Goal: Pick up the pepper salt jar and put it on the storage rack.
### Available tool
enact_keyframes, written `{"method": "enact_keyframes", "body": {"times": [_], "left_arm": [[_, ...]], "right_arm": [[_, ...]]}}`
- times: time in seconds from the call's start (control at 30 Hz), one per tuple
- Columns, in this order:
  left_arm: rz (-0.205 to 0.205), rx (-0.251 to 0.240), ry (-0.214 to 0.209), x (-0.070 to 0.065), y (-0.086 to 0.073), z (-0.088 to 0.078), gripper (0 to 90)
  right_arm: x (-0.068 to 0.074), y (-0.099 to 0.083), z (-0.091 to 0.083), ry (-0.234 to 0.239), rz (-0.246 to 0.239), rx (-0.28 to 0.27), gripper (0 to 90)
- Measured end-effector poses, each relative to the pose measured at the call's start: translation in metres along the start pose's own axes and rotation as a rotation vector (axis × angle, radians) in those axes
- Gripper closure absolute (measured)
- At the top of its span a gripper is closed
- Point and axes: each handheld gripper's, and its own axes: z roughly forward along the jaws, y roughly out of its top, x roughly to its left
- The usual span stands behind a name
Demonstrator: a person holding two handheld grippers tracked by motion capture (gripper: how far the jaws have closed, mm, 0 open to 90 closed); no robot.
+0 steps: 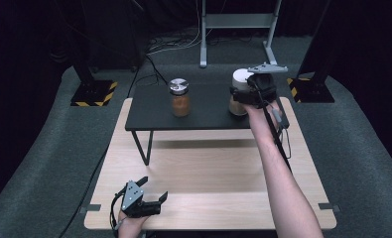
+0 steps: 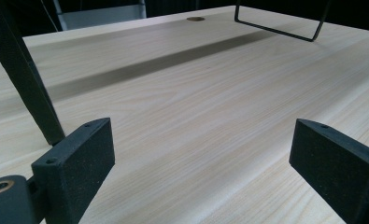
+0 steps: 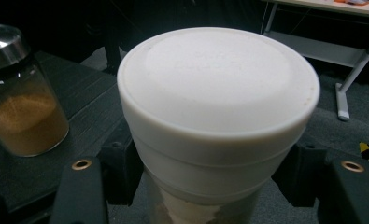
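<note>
White-lidded jar [image 3: 218, 116] standing at right end of black raised shelf [image 1: 208, 111], right gripper [image 1: 250, 94] pinching it just below lid, pads pressing both sides. Steel-capped spice jar [image 1: 179, 97] sitting mid-shelf, well apart. Left gripper [image 1: 144, 196] resting near front left corner of pale wooden table [image 1: 208, 168], jaws standing spread, holding nothing.

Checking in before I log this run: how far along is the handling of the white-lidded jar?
Done: the right gripper is clamped on the white-lidded jar at the black shelf. In hand: that grip. Left: moving it anywhere; the left gripper waits open over the wooden table.
</note>
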Motion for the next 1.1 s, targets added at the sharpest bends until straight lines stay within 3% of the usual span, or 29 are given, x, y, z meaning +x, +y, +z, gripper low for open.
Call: {"method": "enact_keyframes", "body": {"times": [0.13, 0.23, 0.53, 0.7, 0.93, 1.1], "left_arm": [[0.001, 0.002, 0.0, 0.0, 0.0, 0.0, 6.5], [0.004, 0.001, 0.001, 0.0, 0.0, 0.0, 6.5], [0.004, 0.003, 0.003, -0.001, 0.001, 0.0, 6.5], [-0.004, 0.001, 0.002, 0.0, 0.0, 0.0, 6.5], [-0.004, 0.003, 0.004, 0.0, 0.001, 0.0, 6.5], [-0.005, 0.003, 0.006, 0.0, 0.001, 0.0, 6.5]], "right_arm": [[-0.002, -0.007, 0.001, 0.008, 0.007, -0.021, 33.0], [-0.006, -0.005, 0.001, 0.014, -0.01, -0.002, 22.0], [-0.021, -0.017, -0.011, 0.049, -0.013, -0.037, 11.5], [-0.03, -0.036, -0.023, 0.064, -0.053, -0.06, 7.3], [-0.055, -0.075, -0.038, 0.16, -0.09, -0.068, 5.7], [-0.07, -0.109, -0.054, 0.223, -0.123, -0.111, 5.4]]}}
